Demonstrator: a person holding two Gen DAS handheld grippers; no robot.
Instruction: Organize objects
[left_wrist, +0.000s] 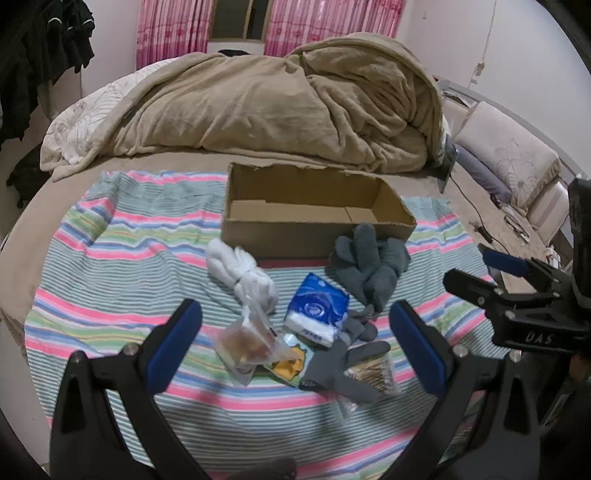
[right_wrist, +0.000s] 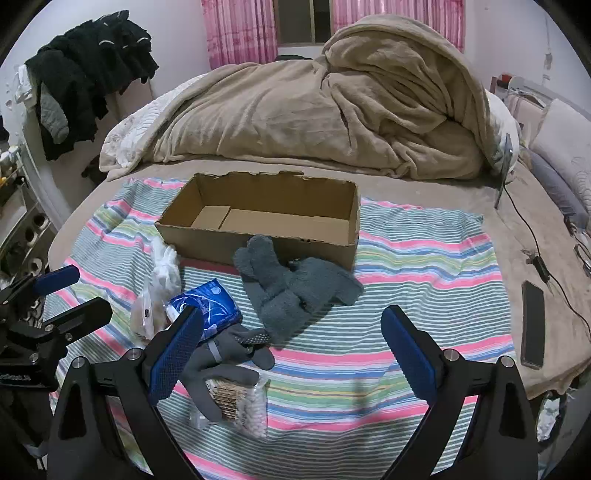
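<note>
An open, empty cardboard box sits on a striped cloth on the bed. In front of it lie fuzzy grey socks, a white bundle, a blue tissue pack, a clear snack bag, a yellow card, a grey glove and a cotton swab pack. My left gripper is open above the snack bag and tissues, holding nothing. My right gripper is open above the cloth; it also shows in the left wrist view.
A rumpled tan blanket is heaped behind the box. A phone and cables lie on the bed to the right. Dark clothes hang at the left. Pillows lie at the far right.
</note>
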